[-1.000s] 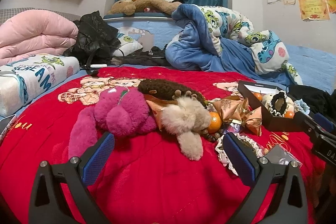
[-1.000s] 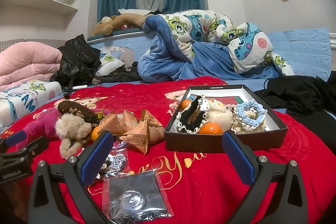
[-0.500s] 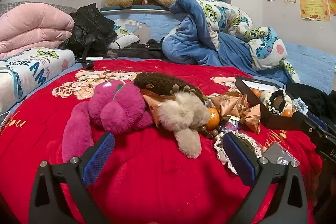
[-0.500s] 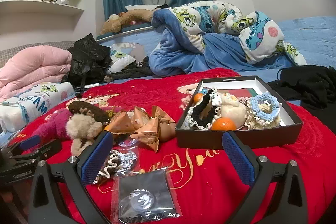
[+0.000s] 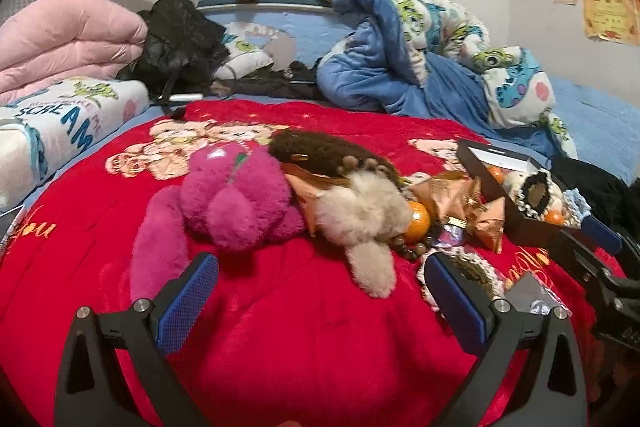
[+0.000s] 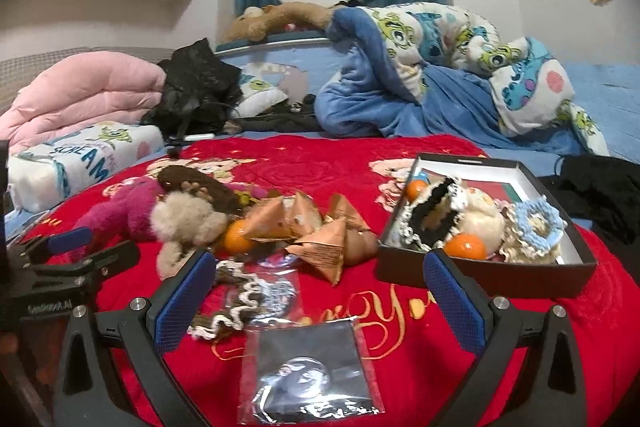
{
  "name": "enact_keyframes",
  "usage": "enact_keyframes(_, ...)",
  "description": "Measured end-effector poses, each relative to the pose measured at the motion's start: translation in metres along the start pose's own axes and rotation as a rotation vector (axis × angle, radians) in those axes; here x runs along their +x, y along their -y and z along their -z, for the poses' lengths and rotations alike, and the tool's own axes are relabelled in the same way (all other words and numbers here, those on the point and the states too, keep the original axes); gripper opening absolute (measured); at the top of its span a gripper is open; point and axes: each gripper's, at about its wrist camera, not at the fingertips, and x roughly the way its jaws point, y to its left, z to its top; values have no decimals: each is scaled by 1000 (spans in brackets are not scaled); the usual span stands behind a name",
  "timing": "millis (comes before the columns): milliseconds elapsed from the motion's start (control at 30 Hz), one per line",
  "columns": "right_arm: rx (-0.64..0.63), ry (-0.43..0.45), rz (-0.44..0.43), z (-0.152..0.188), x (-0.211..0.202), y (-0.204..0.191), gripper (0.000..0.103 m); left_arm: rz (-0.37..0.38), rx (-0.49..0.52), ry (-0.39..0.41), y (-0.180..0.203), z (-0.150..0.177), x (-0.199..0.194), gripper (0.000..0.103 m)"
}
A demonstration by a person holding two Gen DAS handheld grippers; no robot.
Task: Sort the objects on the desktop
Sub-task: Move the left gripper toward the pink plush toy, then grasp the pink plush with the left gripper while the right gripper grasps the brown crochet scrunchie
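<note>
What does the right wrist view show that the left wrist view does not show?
Only the right wrist view shows the whole black box interior with the blue crocheted scrunchie, and the full clear packet by the open right gripper. Only the left wrist view shows the pink plush whole, ahead of the open left gripper. Both share the beige plush and loose orange.

1. I see a magenta plush toy (image 5: 236, 203) lying flat, touching a beige fluffy toy (image 5: 364, 215).
2. An orange (image 6: 237, 235) sits beside tan paper packets (image 6: 320, 243) (crumpled).
3. My open black box (image 6: 486, 269) holds scrunchies and two oranges.
</note>
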Motion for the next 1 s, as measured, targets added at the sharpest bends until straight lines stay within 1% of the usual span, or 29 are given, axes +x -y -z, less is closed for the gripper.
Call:
enact_keyframes(167,39,-30,-53,-7,0,0,103,-59,46,-12,-13,-20,3,103)
enact_keyframes(333,14,-51,-41,-13,4,-14,103,-107,97,-17,-24,-40,9,103)
enact_keyframes(433,-11,-72,-44,-18,7,-24,103,-100,91,-39,-36,-49,17,103)
enact_keyframes(533,3,-97,-93,-23,10,-28,103,-96,92,-56,-42,-54,27,103)
enact_keyframes(600,39,-113,-131,-26,13,-26,103,-85,95,-86,-43,-56,38,103)
enact_keyframes(667,105,-131,-178,-26,18,-23,103,-84,100,-105,-44,-57,48,103)
enact_keyframes(733,155,-137,-200,-23,21,-21,103,-82,103,-117,-45,-56,54,103)
enact_keyframes(767,170,-143,-206,-22,24,-21,100,-73,98,-127,-45,-55,59,103)
enact_keyframes(800,180,-153,-212,-20,26,-22,93,-68,92,-134,-46,-54,61,103)
enact_keyframes(833,185,-166,-214,-18,30,-23,89,-66,86,-142,-48,-55,64,103)
enact_keyframes(900,186,-191,-218,-15,36,-27,79,-61,73,-168,-51,-55,72,103)
enact_keyframes(933,185,-200,-224,-12,39,-29,77,-64,71,-174,-52,-55,74,103)
enact_keyframes(1000,173,-220,-221,-7,45,-34,69,-77,75,-202,-53,-56,83,103)
